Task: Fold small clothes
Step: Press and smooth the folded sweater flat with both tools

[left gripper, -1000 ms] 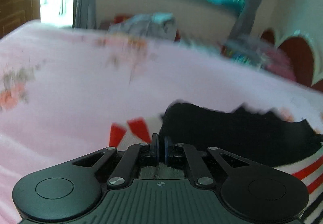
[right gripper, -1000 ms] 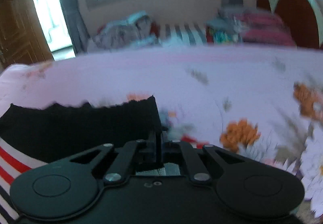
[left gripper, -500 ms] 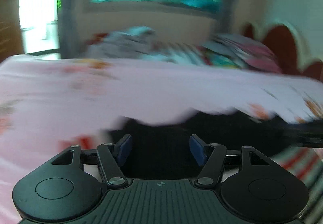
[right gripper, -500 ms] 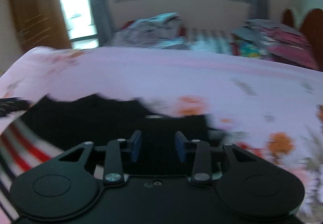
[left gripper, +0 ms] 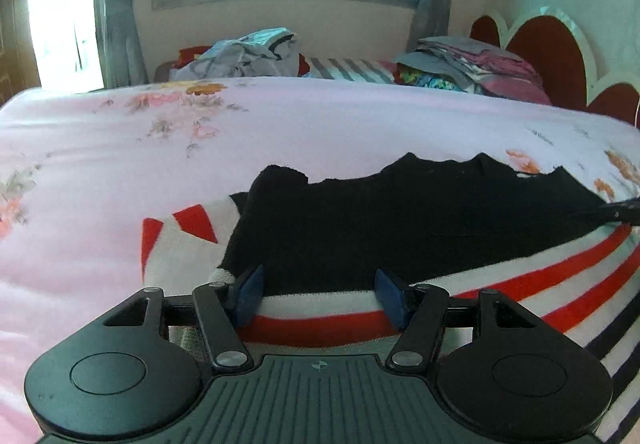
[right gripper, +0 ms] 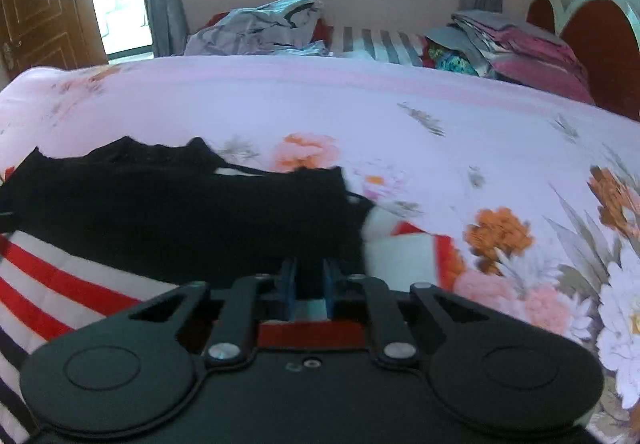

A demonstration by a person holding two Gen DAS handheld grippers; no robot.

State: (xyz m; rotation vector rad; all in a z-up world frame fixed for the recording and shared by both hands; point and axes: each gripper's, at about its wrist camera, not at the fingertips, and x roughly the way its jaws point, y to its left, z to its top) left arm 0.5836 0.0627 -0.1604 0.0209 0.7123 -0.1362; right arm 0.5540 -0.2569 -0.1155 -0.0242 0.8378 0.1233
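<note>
L gripper (left gripper: 320, 294): jaws wide apart, nothing held, over near edge of garment (left gripper: 400, 228) | garment: black top half over red/white stripes, flat on pink floral bedspread (left gripper: 120, 148) | R gripper (right gripper: 309, 290): jaws narrow gap, not clamped, at garment's right end (right gripper: 180, 212)

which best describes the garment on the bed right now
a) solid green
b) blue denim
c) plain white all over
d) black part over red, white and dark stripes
d: both wrist views show the garment with a black section lying above red and white stripes on the pink floral bedspread.
</note>
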